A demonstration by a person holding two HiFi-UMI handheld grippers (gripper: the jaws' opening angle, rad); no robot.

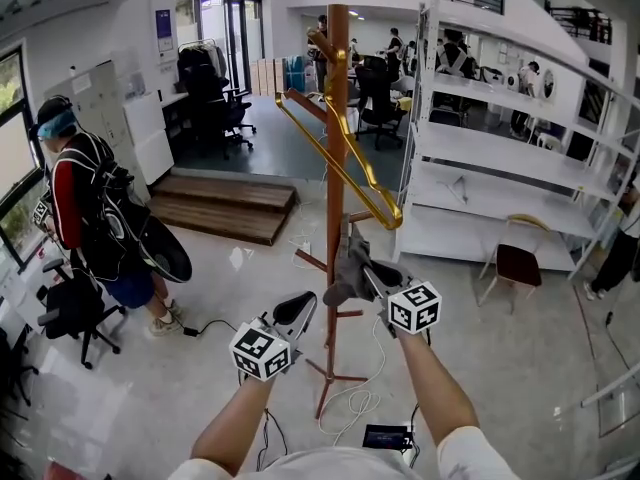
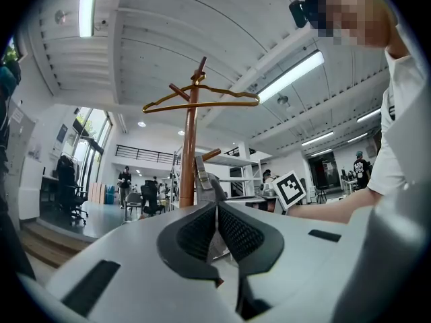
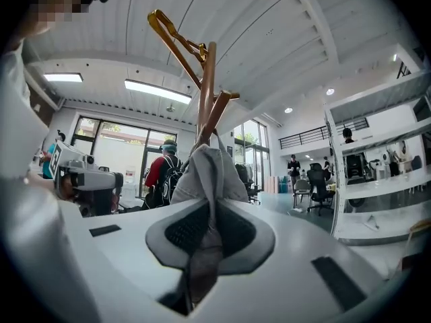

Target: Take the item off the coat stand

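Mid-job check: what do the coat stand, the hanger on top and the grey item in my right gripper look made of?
Coat stand: looks like wood, reddish-brown with a smooth satin finish and round pegs.
Hanger: probably metal, a thin rod with a shiny gold gloss.
Grey item: soft matte fabric; it folds and creases where the right gripper pinches it.

Brown stand, gold hanger, grey cloth

The coat stand (image 1: 336,238) is reddish-brown, the hanger (image 1: 390,215) gold, the cloth item (image 3: 205,170) pale grey. The left gripper (image 2: 217,231) and right gripper (image 3: 209,234) are white with dark dotted pads and black-and-white marker cubes.
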